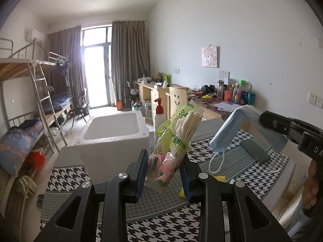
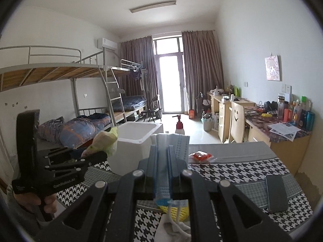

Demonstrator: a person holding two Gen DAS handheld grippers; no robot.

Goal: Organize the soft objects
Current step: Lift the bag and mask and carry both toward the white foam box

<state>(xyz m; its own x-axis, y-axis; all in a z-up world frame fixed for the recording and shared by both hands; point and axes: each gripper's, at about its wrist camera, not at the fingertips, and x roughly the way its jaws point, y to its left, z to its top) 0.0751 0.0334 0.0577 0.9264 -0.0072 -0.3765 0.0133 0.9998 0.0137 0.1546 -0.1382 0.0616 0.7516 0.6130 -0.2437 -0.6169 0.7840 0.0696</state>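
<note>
We hold two grippers above a table (image 1: 66, 177) covered in a black-and-white houndstooth cloth, in a dorm room with bunk beds. Our left gripper (image 1: 164, 171) has its fingers pinched on a packet (image 1: 171, 147) of cotton swabs in green and pink wrapping, which rises toward 12 o'clock from the fingers. Our right gripper (image 2: 162, 169) has its fingers pressed together on a blue mask (image 2: 167, 151), whose white ear loops dangle at 6 o'clock. A white foam box (image 1: 115, 135) stands on the table at 11 o'clock from the packet, with a pump bottle (image 1: 159, 115) just behind it. A dark phone (image 2: 276, 193) lies on the cloth at 3 o'clock from the mask, and a red packet (image 2: 201, 156) lies nearer, at 2 o'clock.
</note>
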